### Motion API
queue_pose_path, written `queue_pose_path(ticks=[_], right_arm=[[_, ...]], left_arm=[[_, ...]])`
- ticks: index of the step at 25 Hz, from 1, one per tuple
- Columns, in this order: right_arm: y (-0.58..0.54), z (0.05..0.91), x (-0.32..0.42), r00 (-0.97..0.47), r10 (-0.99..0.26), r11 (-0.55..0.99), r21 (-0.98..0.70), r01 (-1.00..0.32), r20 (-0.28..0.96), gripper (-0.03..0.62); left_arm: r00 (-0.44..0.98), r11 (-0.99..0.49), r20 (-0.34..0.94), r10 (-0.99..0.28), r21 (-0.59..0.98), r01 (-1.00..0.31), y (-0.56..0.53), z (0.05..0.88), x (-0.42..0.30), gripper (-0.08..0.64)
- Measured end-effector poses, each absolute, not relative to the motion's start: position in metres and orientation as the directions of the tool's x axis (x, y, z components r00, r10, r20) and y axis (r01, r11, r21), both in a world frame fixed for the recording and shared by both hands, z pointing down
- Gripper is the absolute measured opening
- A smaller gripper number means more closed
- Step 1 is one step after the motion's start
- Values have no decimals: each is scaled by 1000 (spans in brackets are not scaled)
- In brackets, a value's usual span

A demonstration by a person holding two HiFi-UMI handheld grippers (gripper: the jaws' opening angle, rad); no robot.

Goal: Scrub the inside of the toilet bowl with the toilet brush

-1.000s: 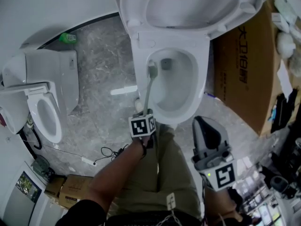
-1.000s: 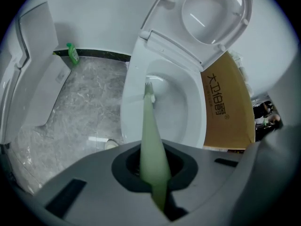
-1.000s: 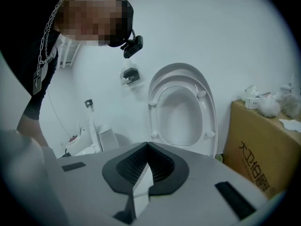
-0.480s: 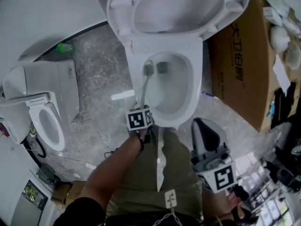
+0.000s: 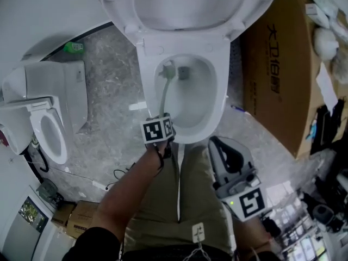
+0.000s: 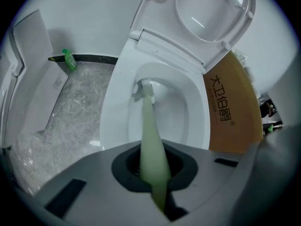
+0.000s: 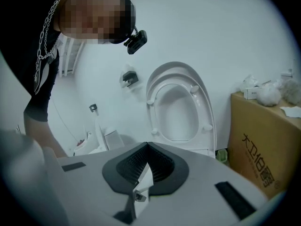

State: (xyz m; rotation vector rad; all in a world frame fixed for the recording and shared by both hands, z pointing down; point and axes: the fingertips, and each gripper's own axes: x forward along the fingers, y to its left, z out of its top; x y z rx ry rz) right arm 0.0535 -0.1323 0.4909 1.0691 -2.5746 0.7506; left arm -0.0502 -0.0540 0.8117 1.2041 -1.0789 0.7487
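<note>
The white toilet bowl (image 5: 217, 102) stands with seat and lid (image 5: 187, 4) raised. My left gripper (image 5: 162, 121) is over the bowl's near rim, shut on the pale green handle of the toilet brush (image 5: 164, 97). The brush head (image 5: 167, 69) presses on the bowl's inner wall at the back left, beside the drain (image 5: 183, 72). In the left gripper view the handle (image 6: 151, 140) runs from the left gripper (image 6: 153, 173) down to the bristles (image 6: 143, 87). My right gripper (image 5: 220, 145) hangs by my right leg, shut and empty, seen also in its own view (image 7: 148, 147).
A second white toilet (image 5: 49, 129) stands at the left, and a large cardboard box (image 5: 277, 69) is close on the bowl's right. A green bottle (image 5: 73, 48) lies by the wall. Cables (image 5: 122, 173) and small boxes (image 5: 81, 216) lie on the grey floor.
The brush head has slid a little farther back along the bowl's left inner wall. The head view has drifted, so the toilet sits higher and more to the left. The right gripper stays by my leg.
</note>
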Motion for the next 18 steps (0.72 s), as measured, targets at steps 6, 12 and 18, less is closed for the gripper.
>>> queue_pose_path(ticks=[6, 12, 18], right_arm=[[-130, 489, 105, -709, -551, 624, -348, -700, 439, 5], [-133, 487, 136, -718, -545, 635, -345, -691, 433, 5], [-128, 487, 147, -733, -541, 636, -370, -677, 412, 3]], left_arm=[[322, 281, 939, -124, 344, -896, -65, 816, -19, 2], [308, 288, 942, -134, 335, -897, -78, 817, 2, 2], [282, 239, 951, -128, 306, -921, -79, 820, 10, 2]])
